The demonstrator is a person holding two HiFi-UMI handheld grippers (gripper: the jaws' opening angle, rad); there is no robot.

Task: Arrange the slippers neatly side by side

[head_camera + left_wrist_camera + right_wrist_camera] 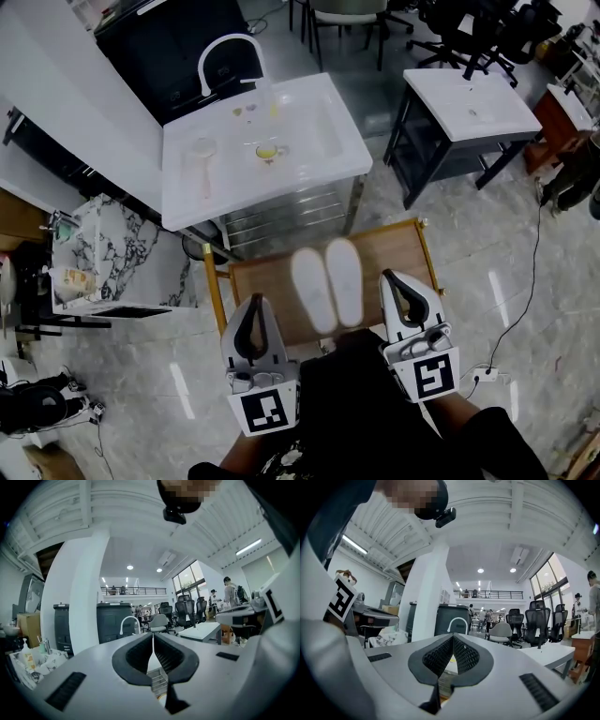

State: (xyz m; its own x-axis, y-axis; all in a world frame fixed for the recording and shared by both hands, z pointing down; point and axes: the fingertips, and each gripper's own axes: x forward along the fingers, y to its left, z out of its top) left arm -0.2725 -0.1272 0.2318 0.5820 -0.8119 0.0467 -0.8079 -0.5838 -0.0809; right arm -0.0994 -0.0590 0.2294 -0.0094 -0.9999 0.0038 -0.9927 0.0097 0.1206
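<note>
White slippers (pixel 312 289) lie as a pair on the small wooden counter (pixel 394 251), soles down, touching or nearly touching along their inner edges, both angled the same way. The task looks pretty much done from where I stand.

The left gripper (pixel 254 305) & right gripper (pixel 394 281) hang at the near edge of the counter, one each side of the pair, touching neither slipper. Both are empty. The left's fingers (pixel 140 653) are pressed together w/ nothing btwn them, and the right's fingers (pixel 440 656) are the same.

To finish well, check the ends. The right-hand slipper sits a touch further from the person than the other. If that matters, a light push w/ closed fingers on one slipper should even them up. No need to pick anything up, and a hard shove would prob skew the pair.

Around:
- White basin unit (pixel 281 141) w/ curved tap (pixel 225 52) just beyond the counter.
- Second basin unit (pixel 469 103) off to the right.
- Marble-look cabinet (pixel 112 253) to the left.
- Cable (pixel 525 300) across the floor on the right.

None of it blocks the slippers.
</note>
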